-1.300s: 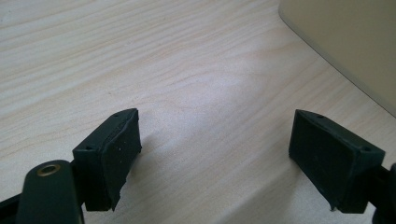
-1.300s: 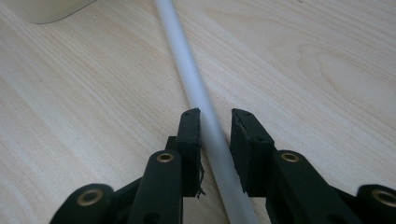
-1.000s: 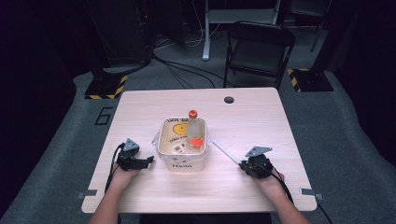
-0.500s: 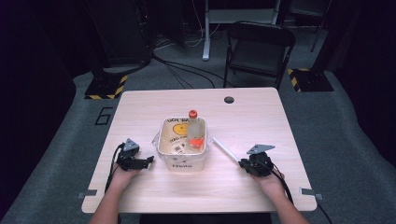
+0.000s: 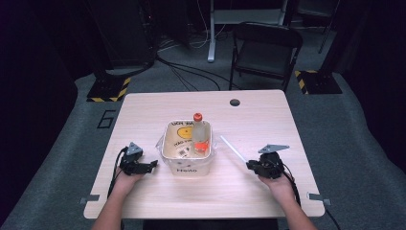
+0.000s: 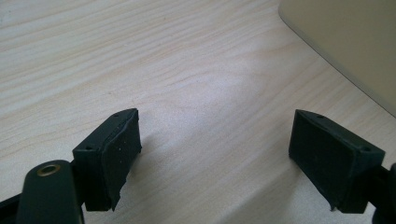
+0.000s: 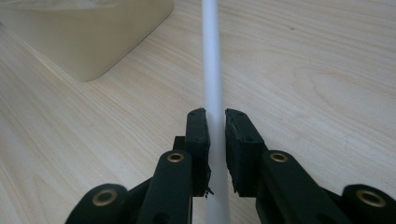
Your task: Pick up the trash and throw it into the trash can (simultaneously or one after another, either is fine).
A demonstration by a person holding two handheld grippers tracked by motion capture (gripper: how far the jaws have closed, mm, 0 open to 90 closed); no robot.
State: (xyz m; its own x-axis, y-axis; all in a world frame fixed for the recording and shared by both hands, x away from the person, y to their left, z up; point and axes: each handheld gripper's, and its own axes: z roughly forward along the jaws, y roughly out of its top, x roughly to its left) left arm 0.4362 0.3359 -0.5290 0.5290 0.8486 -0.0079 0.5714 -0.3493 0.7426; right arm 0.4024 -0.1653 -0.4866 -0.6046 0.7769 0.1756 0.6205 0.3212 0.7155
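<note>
Straw (image 7: 212, 70) now sits clamped in the right gripper (image 7: 215, 140), barely shifted since earlier; left gripper (image 6: 215, 154) rests wide open, empty, beside the tub (image 5: 186, 167), so lifting can begin.

white stick (image 7: 212, 70) cut off at top and bottom edges; tub (image 6: 345, 42) cropped at corner

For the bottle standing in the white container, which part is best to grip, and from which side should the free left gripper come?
Grip the bottle at its narrow neck, just under the orange cap, coming from above. It stands upright against the far right corner of the container, whose walls likely block a side approach to the body. The left gripper is open beside the container.
</note>
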